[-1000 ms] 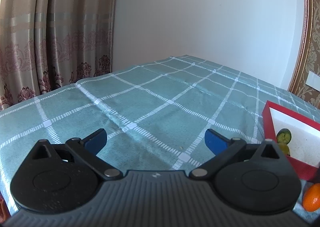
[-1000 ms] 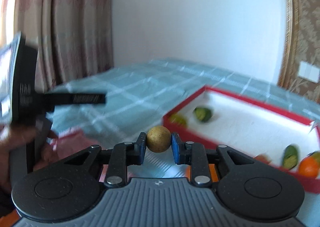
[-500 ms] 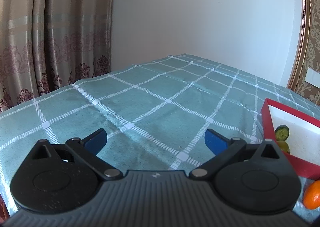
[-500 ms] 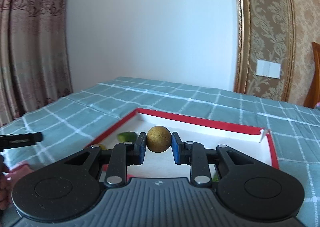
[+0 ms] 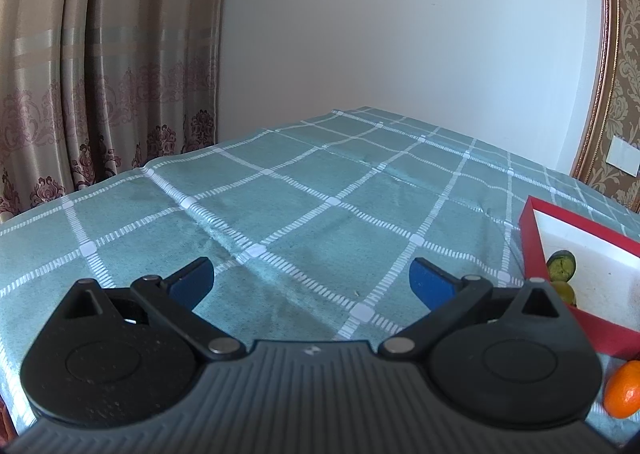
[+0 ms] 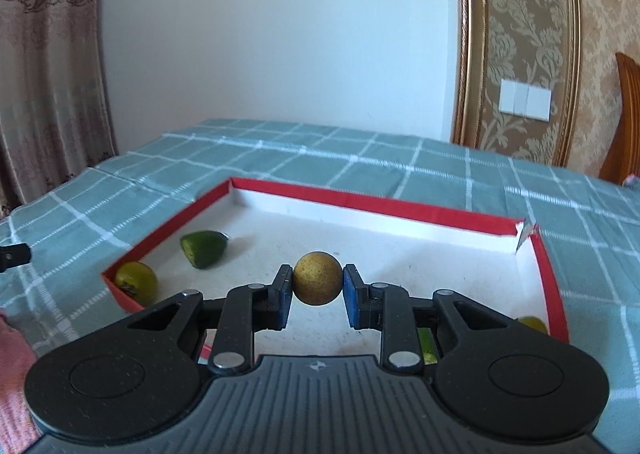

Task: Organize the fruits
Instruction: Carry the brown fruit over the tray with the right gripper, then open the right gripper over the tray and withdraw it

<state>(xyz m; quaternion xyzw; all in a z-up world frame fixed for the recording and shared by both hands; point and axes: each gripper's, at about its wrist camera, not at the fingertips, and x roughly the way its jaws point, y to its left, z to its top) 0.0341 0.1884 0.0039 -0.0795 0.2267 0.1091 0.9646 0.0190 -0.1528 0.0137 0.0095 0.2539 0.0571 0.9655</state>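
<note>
My right gripper (image 6: 317, 286) is shut on a small round tan fruit (image 6: 318, 278) and holds it above the white floor of a red-rimmed tray (image 6: 360, 201). A green fruit piece (image 6: 204, 248) and a yellow-green fruit (image 6: 137, 281) lie in the tray's left corner. More fruit (image 6: 532, 324) shows at its right side, partly hidden by my gripper. My left gripper (image 5: 310, 282) is open and empty above the checked teal tablecloth (image 5: 280, 214). In the left wrist view the tray (image 5: 532, 242) is at the right edge, with an orange fruit (image 5: 622, 388) on the cloth beside it.
Curtains (image 5: 100, 74) hang behind the table's left edge. A white wall stands behind the far edge. A wooden chair back (image 6: 628, 122) is at the far right. The tip of the other gripper (image 6: 14, 254) shows left of the tray.
My right gripper has swung right with the tan fruit, from beside the tray's corner to over the tray's middle. The left gripper has barely moved.
</note>
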